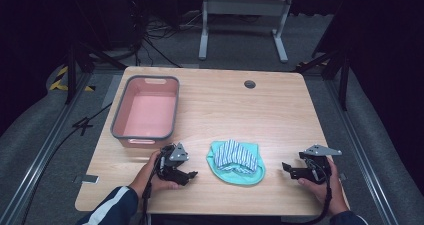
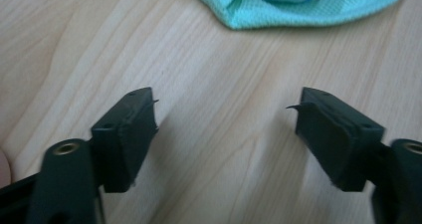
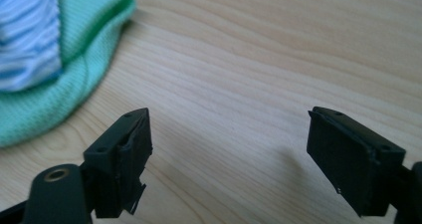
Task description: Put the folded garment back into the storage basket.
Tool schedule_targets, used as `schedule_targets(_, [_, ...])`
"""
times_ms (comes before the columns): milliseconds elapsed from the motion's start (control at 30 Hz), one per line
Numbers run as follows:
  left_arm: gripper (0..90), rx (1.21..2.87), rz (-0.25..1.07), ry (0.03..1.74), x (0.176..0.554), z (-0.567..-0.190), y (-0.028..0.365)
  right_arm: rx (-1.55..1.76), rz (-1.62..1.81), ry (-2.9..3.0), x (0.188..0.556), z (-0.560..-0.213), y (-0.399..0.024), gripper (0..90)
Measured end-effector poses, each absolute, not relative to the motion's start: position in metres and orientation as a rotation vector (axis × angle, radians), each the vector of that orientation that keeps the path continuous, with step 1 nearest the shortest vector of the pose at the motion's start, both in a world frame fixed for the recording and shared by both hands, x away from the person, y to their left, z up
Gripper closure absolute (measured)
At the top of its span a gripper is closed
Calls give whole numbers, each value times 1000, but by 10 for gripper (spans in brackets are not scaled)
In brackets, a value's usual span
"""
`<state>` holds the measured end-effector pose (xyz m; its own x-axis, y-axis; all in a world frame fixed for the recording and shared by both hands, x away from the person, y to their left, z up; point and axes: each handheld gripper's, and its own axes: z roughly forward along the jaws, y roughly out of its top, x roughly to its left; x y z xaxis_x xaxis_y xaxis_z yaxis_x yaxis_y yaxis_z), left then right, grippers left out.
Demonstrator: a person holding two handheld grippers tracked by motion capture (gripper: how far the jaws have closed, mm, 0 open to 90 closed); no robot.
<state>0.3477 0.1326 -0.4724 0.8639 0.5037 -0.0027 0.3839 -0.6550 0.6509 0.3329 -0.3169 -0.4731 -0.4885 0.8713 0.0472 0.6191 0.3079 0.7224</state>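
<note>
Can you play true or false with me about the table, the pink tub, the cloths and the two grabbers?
1. The pink tub has cloths in it. False: it looks empty.
2. The striped cloth lies on the green cloth. True.
3. The left gripper is squeezing the green cloth. False: its jaws stand apart over bare table.
4. The cloths lie between the left gripper and the right gripper. True.
5. The right gripper holds nothing. True.

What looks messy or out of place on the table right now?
Only the clothes: a striped blue-and-white piece lies loosely folded on a mint green one, sitting on the table rather than in the pink bin. Nothing is spilled or damaged.
</note>
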Motion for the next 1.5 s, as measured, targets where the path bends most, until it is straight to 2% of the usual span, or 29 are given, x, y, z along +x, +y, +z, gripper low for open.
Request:
schedule_targets(367, [295, 2325, 283, 649, 374, -453, 94, 1170, 1005, 2352, 346, -454, -252, 276])
schedule_targets(667, [257, 2291, 218, 677, 393, -458, 68, 1129, 949, 2421, 365, -456, -212, 293])
schedule_targets(867, [245, 2348, 172, 682, 394, -475, 57, 1189, 929, 2443, 371, -470, -209, 281])
schedule_targets(1100, [220, 2316, 186, 670, 392, -479, 59, 1180, 972, 2423, 369, -476, -212, 252])
schedule_targets(1133, [219, 2313, 192, 672, 392, -479, 59, 1169, 970, 2430, 369, -476, -212, 261])
schedule_targets(1300, [221, 2301, 202, 674, 390, -480, 60, 1111, 1006, 2470, 365, -474, -210, 450])
schedule_targets(1500, [332, 2296, 178, 633, 389, -479, 60, 1072, 1040, 2515, 364, -473, -208, 619])
